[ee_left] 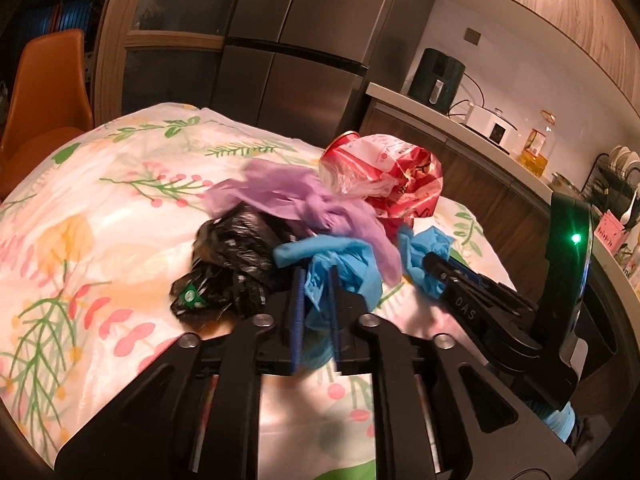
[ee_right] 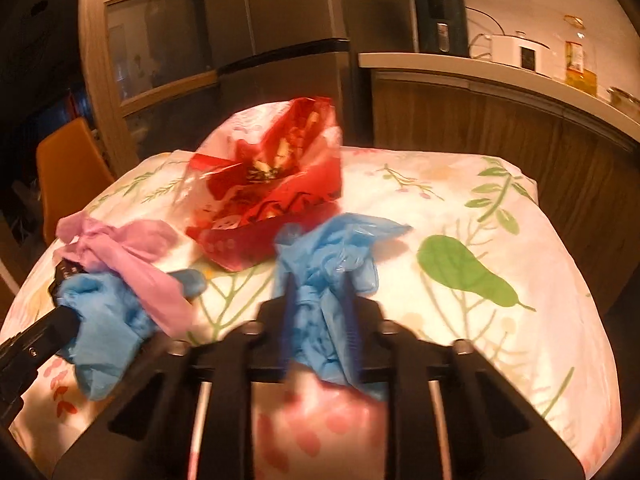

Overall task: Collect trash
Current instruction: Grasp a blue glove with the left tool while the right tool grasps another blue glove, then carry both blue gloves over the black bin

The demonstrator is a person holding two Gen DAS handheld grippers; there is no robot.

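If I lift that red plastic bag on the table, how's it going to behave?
Probably floppy: the red plastic bag is crumpled thin film, so it should sag and reshape. Likely light. Its mouth gapes with bits showing inside, so contents might spill if tilted.

The one legible marking is the white lettering "DAS", printed along the black finger of the right claw point(ee_left: 434, 266) where it enters the left wrist view from the right. The red plastic bag point(ee_left: 396, 176) carries a white printed label with small dark text and a round red mark, too small and blurred to read; its white and gold printing point(ee_right: 276, 184) in the right wrist view is likewise illegible. The bottle point(ee_left: 536, 146) on the kitchen worktop point(ee_left: 472, 136) bears a yellow label whose text cannot be made out.
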